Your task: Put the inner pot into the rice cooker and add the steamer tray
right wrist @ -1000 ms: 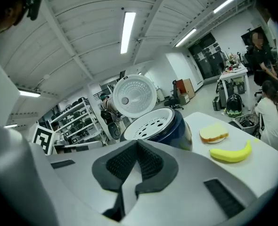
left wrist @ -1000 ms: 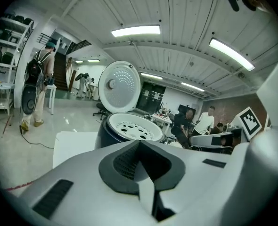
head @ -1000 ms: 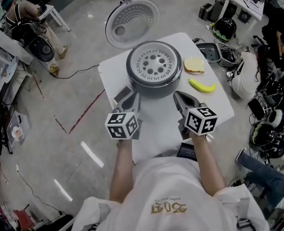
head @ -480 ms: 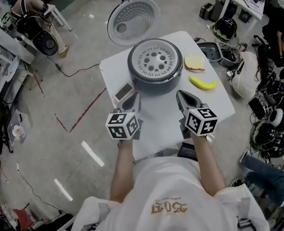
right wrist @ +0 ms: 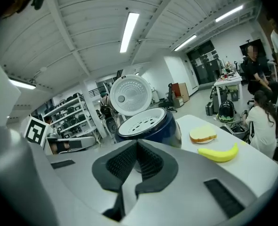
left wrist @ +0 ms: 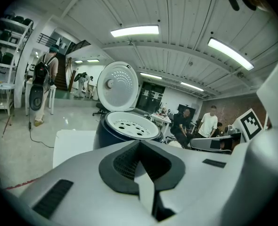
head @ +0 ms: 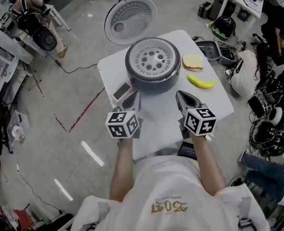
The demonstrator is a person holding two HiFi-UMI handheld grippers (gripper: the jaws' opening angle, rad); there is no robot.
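Honestly, hardly anything has changed in the last moment: the left claw [head: 134,99] and the right claw [head: 181,98] still hang side by side over the near part of the white tabletop [head: 214,105], both pointing at the rice cooker [head: 153,66] and well short of touching it. Each claw is pinched fully closed with nothing caught in it, which its own gripper view confirms. To me that stillness means the work is finished, or very nearly. The white steamer tray [head: 152,60], dotted with round holes, already sits level in the mouth of the dark cooker and fills it from rim to rim. The inner pot I cannot see at all. I take it to be underneath the tray, since no pot stands anywhere else on the tabletop. The cooker's lid [head: 131,20] is swung right back and stands open behind the body, its perforated inner face showing. Off to the right of the cooker lie a slice of bread [head: 193,61] and a banana [head: 201,83], apart from it and from each other.
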